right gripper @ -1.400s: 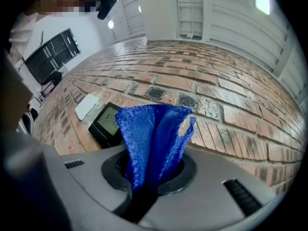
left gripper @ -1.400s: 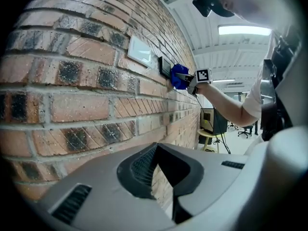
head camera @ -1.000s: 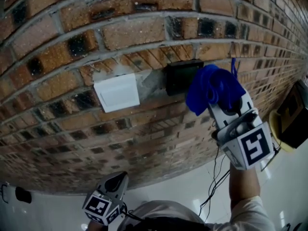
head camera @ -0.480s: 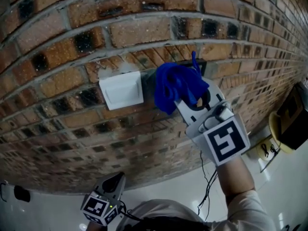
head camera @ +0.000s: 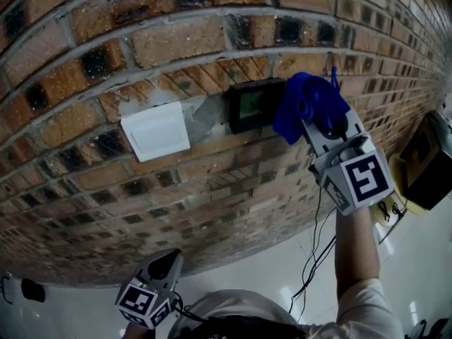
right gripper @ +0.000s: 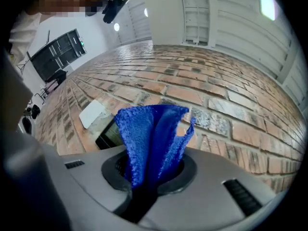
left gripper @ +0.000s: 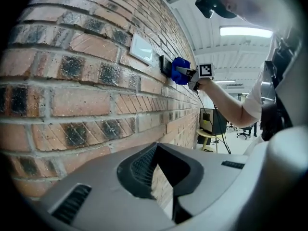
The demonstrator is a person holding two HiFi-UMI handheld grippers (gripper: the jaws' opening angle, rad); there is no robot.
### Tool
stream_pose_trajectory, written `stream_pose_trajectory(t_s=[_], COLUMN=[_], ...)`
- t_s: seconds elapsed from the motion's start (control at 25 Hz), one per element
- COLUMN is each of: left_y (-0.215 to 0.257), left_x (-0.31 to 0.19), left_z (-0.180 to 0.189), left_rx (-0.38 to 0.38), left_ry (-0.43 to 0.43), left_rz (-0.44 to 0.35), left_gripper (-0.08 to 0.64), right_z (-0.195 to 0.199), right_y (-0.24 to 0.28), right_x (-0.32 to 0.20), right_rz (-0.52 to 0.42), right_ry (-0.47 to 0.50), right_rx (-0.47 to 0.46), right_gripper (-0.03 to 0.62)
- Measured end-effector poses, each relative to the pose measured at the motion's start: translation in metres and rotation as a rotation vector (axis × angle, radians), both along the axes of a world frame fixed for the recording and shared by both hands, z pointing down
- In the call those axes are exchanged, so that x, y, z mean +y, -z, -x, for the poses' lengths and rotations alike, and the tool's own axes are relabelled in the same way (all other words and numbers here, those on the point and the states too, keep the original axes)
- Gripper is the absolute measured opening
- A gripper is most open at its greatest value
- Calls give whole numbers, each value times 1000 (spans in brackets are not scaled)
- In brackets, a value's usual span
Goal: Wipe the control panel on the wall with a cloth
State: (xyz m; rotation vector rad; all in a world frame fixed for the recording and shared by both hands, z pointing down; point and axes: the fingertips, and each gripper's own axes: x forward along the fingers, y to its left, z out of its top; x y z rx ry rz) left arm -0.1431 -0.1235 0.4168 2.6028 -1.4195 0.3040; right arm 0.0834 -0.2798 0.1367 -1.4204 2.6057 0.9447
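Moved: right gripper [head camera: 319, 121] had slid right, off the control panel [head camera: 253, 106], which the cloth [head camera: 305, 103] had covered half a second before.
Right jaws: clamped on the blue cloth, which stood bunched and folded out of them.
Cloth: its left edge touched the panel's right edge; the rest lay against the brick wall [head camera: 212, 41].
Control panel: dark frame, pale green screen, set in the wall; any print was too small to read.
White plate [head camera: 155, 131]: blank, just left of the panel.
Marker cube [head camera: 357, 179]: black square pattern, no words.
Right arm: bare forearm [head camera: 353, 249] raised straight up to the wall, white sleeve [head camera: 364, 313] below.
Left jaws: together, nothing between them.
Left gripper [head camera: 167, 265]: held low by the body, pointing at the bricks, well apart from the panel.
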Motion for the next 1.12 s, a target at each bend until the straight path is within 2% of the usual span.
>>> stream_pose_trajectory(t_s=[0.16, 0.4, 0.52, 0.68, 0.76, 0.96, 1.12], left_y=[2, 3, 2, 3, 3, 2, 2], left_x=[-2, -1, -1, 2, 4, 11, 14], left_z=[-9, -8, -3, 3, 8, 20, 28], left_rx=[-12, -3, 1, 7, 6, 6, 15], left_ry=[-21, -13, -6, 8, 19, 46, 70], left_rz=[-7, -4, -5, -6, -9, -10, -6], left_gripper=[2, 2, 2, 1, 2, 0, 2], right_z=[-29, -27, 2, 71, 104, 139, 129], right_y=[-10, -9, 0, 1, -5, -18, -12], right_x=[-22, -15, 19, 58, 64, 50, 45], right_rz=[38, 31, 8, -23, -22, 42, 48], right_ry=[-55, -47, 1, 181, 241, 250, 214], right_rx=[-12, -14, -13, 37, 78, 98, 61], right_gripper=[89, 89, 89, 89, 89, 89, 89])
